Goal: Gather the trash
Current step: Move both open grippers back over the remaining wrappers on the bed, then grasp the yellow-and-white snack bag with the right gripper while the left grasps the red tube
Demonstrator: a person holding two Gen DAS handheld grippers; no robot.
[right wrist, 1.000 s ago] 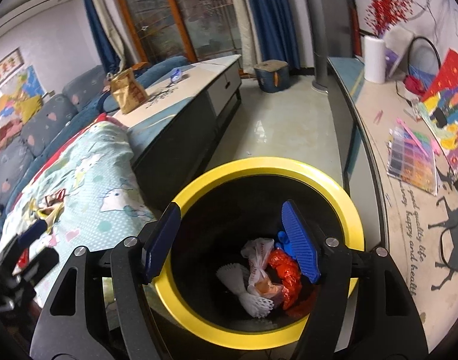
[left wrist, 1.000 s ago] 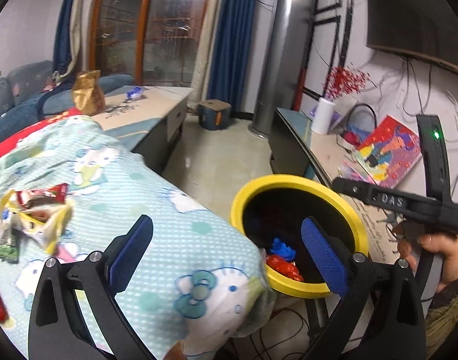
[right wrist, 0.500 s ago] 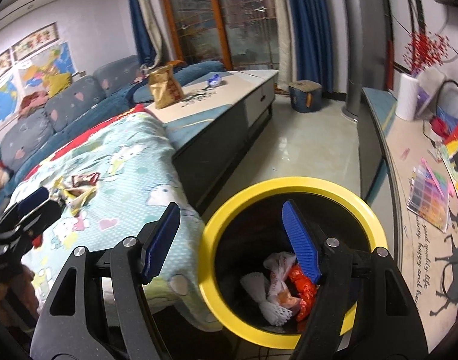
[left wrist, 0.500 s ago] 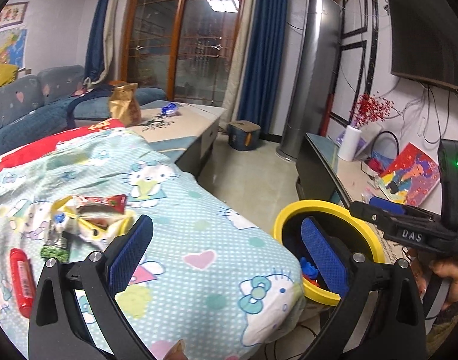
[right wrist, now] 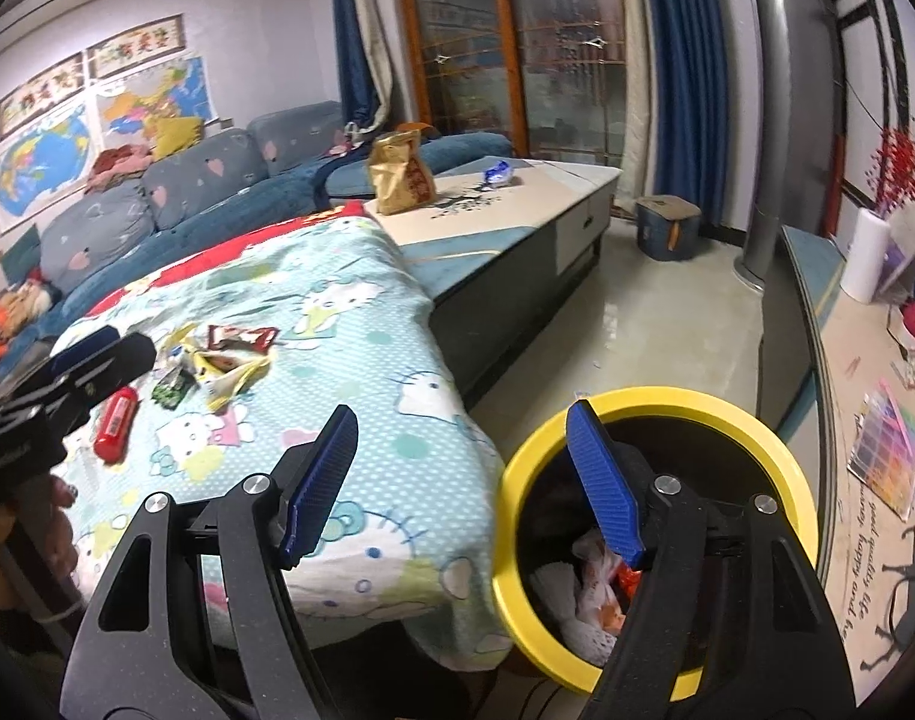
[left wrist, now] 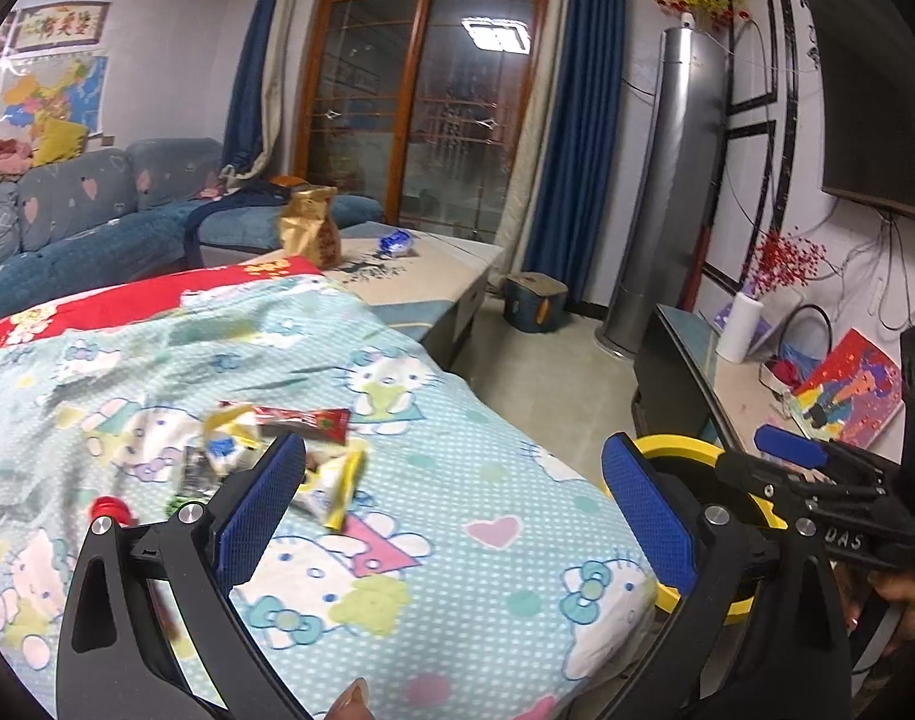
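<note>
**Wrappers waiting on the blanket, bin at its corner**

While both grippers hang empty, the trash that remains is a loose heap of wrappers lying on the cartoon-cat blanket: a red-and-dark packet, yellow and white ones tangled beneath it, a small green one and a red tube-shaped packet a little apart from the heap. The yellow-rimmed bin stands just beside the blanket's hanging corner and already holds crumpled white and orange scraps.

The left gripper has its jaws spread wide with nothing between them, and the heap sits just past its left pad. The right gripper is likewise wide apart and empty, poised over the gap between blanket edge and bin.

The step in hand looks like reaching for the next piece. It would go best by picking one wrapper at the edge of the heap, coming down with a pad either side of it and closing on the wrapper alone, since the soft blanket may bunch into the grip.

Beyond the blanket stands a low table with a brown paper bag and a blue wrapper; a blue sofa runs along the wall under maps, and glass doors with blue curtains close the room.
</note>
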